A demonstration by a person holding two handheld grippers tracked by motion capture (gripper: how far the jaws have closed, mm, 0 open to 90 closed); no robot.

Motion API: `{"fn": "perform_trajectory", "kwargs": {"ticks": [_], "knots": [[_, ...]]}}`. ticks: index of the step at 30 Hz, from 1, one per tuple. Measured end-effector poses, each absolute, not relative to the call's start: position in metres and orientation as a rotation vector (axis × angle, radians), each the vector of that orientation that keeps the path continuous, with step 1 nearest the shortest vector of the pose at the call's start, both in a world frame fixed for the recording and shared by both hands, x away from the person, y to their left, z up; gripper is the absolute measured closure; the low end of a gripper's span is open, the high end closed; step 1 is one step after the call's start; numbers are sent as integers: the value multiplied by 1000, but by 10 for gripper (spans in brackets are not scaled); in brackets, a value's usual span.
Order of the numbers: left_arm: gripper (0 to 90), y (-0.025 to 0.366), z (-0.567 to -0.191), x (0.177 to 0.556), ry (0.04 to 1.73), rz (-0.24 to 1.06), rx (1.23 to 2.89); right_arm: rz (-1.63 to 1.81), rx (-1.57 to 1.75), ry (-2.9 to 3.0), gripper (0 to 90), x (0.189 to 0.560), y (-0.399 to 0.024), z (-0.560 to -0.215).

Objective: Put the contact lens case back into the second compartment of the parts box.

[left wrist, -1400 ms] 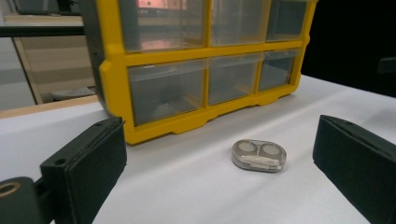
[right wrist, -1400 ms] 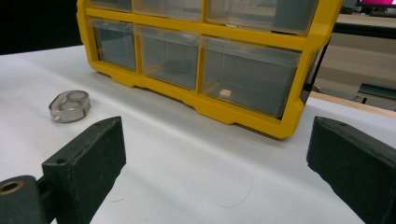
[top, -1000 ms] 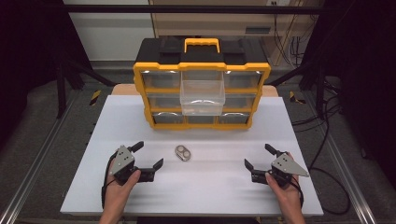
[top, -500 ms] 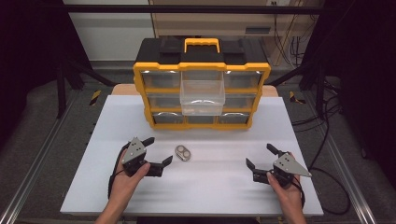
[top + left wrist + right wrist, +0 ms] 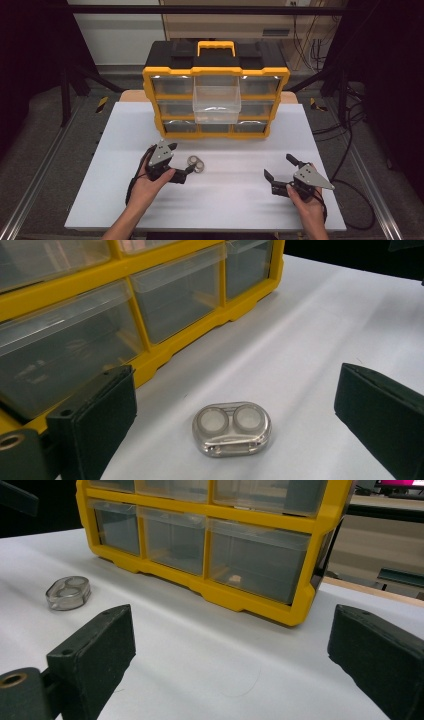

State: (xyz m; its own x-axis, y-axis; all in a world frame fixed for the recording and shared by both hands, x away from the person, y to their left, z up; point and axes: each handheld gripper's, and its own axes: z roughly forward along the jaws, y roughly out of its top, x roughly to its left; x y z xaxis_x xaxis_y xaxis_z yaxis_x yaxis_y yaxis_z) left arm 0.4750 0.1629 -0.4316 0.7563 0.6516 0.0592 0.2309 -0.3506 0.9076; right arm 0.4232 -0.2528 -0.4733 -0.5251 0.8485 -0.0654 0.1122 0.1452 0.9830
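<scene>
A small clear contact-lens case with two round wells lies on the white table, in front of the yellow and black drawer organizer. My left gripper is open, one jaw on each side of the case and just short of it. In the left gripper view the case lies on the table between the spread jaws of the left gripper, touching neither. My right gripper is open and holds nothing, low over the table at the right. The right gripper view shows the case far off to its left.
The organizer's top middle clear drawer is pulled out and overhangs the table. The other drawers are pushed in. Table edges run at left, right and front, and cables trail off the right side.
My left gripper has moved right and forward across the table until its open jaws flank the lens case. The right gripper has barely moved.
</scene>
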Motion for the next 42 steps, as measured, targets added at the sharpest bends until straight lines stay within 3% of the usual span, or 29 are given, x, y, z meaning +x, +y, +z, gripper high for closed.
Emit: {"fn": "perform_trajectory", "kwargs": {"ticks": [28,33,36,42], "knots": [[49,128,-467,511,814,364,2183,1439,932,1773,54,424,-256,-474],[92,125,-473,514,837,347,2216,1437,928,1778,54,424,-255,-474],[176,123,-476,515,851,345,2232,1438,929,1780,54,424,-255,-474],[257,122,-478,517,861,331,2246,1439,929,1780,54,424,-255,-474]]}}
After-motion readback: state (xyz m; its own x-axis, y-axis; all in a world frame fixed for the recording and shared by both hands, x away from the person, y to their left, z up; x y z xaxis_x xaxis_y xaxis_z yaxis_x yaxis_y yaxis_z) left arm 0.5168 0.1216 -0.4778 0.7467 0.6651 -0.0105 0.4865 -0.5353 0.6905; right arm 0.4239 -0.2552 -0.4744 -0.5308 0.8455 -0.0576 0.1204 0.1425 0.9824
